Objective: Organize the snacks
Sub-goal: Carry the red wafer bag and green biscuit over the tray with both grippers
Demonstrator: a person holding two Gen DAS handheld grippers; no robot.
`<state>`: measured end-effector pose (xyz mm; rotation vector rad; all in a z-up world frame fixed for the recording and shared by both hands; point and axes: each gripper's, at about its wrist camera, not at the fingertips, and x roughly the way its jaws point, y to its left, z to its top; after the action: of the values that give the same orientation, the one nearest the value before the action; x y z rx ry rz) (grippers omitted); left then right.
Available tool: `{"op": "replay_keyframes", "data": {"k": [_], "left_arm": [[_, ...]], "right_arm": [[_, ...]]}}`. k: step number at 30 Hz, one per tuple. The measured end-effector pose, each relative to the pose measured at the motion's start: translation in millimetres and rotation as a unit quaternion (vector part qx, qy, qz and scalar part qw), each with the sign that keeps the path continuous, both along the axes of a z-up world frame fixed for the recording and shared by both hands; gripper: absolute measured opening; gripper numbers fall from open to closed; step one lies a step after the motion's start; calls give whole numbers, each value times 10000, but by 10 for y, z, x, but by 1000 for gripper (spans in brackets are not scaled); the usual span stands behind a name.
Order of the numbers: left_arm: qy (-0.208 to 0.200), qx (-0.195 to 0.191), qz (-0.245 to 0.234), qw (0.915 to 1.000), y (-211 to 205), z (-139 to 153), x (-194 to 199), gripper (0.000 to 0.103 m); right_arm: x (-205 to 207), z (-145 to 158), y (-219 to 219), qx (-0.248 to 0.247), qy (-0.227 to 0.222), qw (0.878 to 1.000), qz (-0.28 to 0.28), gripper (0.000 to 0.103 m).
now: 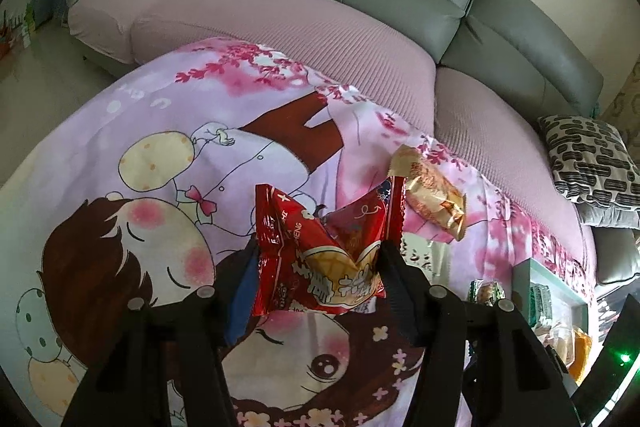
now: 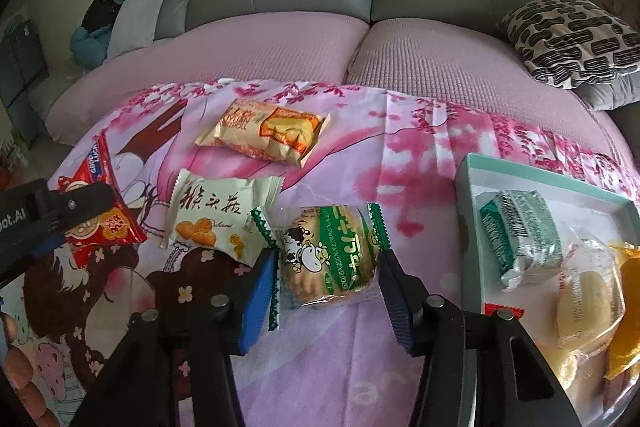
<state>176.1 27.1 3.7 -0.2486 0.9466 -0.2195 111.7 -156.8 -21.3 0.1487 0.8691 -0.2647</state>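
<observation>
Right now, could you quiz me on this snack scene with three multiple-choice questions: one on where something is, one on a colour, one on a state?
1. Where does the dark green wrapped snack lie?
A. on the sofa back
B. inside the teal-rimmed box
C. on the patterned cushion

2. What colour is the packet in the left gripper?
A. red
B. blue
C. white

3. How is the cow-print biscuit packet?
A. lying on the cloth between the right gripper's fingers
B. stacked in the box
C. torn open and emptied

Answers: 1 B, it rests within the box walls. 2 A, the red packet is pinched between the fingers. 3 A, it lies flat and sealed, a finger on either side.
</observation>
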Motion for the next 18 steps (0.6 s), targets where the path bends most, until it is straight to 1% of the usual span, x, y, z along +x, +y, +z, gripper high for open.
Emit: {"op": "replay_keyframes", "data": {"k": [11,18], "left_arm": [[-270,-25,-302,9992,-176,231,-233,60],[-451,35,-626,9970,-359,354,-492,60]], "right_arm": [[-232,349,-43,-60,-300,9994,-150,55],[-541,621,-135,-116,-551,9976,-394,55]]}}
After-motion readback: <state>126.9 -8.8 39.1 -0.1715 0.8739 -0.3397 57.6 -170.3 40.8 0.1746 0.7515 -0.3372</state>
